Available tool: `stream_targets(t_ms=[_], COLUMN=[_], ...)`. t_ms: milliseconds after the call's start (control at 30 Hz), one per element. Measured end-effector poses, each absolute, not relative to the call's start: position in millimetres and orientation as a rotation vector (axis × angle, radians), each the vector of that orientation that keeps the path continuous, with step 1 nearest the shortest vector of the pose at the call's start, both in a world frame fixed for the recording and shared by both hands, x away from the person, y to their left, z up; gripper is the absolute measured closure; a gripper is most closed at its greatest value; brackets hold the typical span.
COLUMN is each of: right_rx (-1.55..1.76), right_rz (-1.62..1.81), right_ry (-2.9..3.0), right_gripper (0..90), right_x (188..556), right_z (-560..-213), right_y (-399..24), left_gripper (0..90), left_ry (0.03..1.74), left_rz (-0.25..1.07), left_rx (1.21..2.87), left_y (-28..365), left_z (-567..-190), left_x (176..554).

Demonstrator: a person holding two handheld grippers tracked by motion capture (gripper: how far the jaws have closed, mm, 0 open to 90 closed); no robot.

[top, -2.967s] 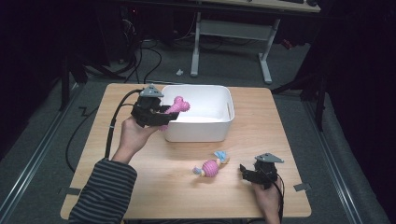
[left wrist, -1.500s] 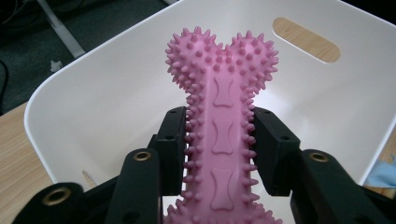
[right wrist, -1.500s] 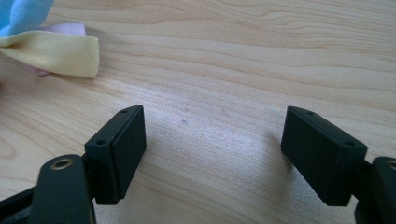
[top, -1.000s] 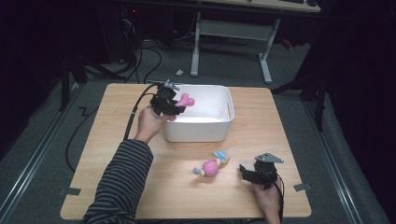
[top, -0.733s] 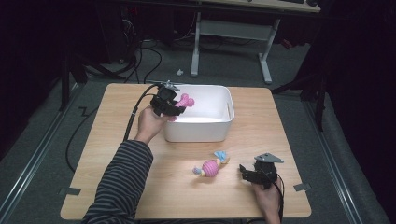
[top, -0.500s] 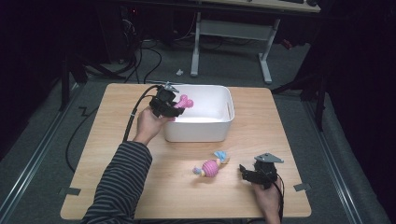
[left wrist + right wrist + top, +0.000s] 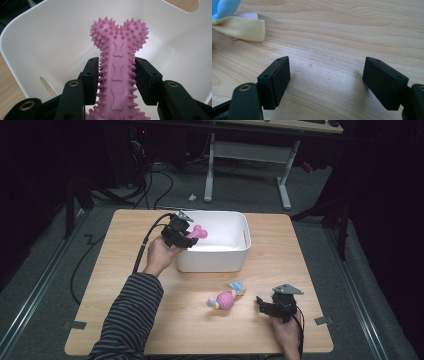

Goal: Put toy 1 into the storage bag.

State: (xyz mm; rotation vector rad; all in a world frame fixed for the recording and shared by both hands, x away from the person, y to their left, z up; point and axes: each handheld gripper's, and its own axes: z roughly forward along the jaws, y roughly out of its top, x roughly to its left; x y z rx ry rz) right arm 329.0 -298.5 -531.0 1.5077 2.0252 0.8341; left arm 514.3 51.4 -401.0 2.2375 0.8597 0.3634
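Pink spiky bone [image 7: 117, 72], lower end cut off, sits clamped in left claw [image 7: 116, 75]; right claw [image 7: 335, 82] gapes empty.

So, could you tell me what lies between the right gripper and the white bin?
In the high view, a pink plush toy lies on the table between the right gripper and the white bin.

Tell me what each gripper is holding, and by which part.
The left gripper clamps a spiky pink toy bone across its shaft, over the white bin. The right gripper holds nothing; its jaws stand open.
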Motion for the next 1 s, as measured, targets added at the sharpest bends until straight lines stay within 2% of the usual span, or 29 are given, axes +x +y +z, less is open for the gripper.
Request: stream_targets(t_ms=[633,1000], right_rx=[1.506,1.508], right_rz=[0.834,0.834], right_ry=[2.025,2.024], right_gripper=[22.5,22.5], right_x=[329.4,329.3], right_z=[-531.0,-531.0], right_y=[-298.6,-298.5], left_gripper=[41.3,40.4], left_ry=[0.822,0.824], left_rz=[0.422,0.45], left_rx=[2.1,1.981], left_y=[67.3,95.8], left_z=[-374.9,-363.0], left_x=[492.4,465.8])
